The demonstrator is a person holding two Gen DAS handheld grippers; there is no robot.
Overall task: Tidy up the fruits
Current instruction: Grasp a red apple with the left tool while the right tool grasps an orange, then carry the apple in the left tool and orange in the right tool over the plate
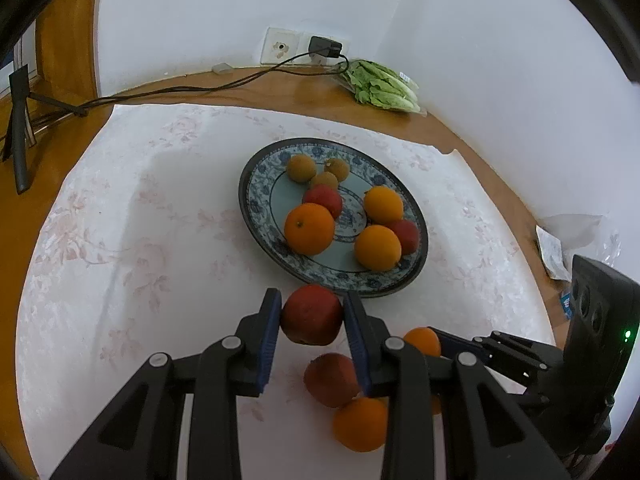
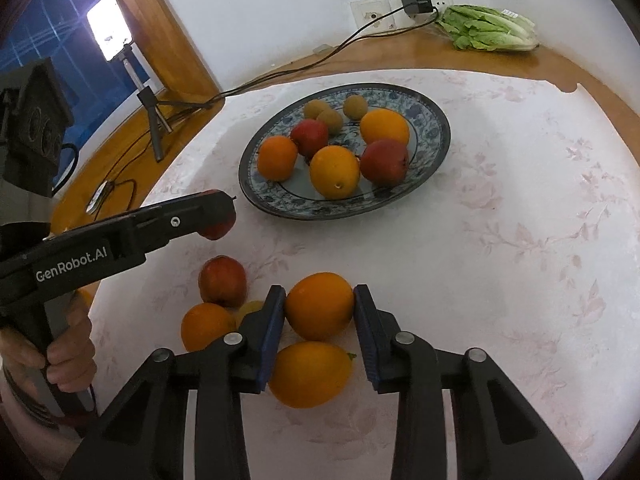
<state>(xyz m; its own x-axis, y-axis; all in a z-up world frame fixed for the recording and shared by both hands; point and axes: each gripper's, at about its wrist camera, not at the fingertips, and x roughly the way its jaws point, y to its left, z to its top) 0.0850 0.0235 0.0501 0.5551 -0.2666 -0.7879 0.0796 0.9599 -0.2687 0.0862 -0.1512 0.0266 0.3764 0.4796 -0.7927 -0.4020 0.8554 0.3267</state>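
My left gripper [image 1: 312, 314] is shut on a red apple [image 1: 312, 316], held above the cloth just short of the blue patterned plate [image 1: 256, 168]. In the right wrist view it shows at the left [image 2: 218, 216]. My right gripper [image 2: 319, 306] is shut on an orange [image 2: 319, 306]. The plate [image 2: 436, 120] holds three oranges, two red apples and three small brown fruits. On the cloth lie another red apple [image 2: 222, 280], an orange [image 2: 204, 326] and an orange [image 2: 310, 374] below my right gripper.
A bag of lettuce [image 1: 382, 86] lies at the back by the wall sockets, with a cable [image 1: 180, 90] across the wooden table. A small tripod light [image 2: 110, 26] stands at the left. A white flowered cloth [image 2: 520, 240] covers the table.
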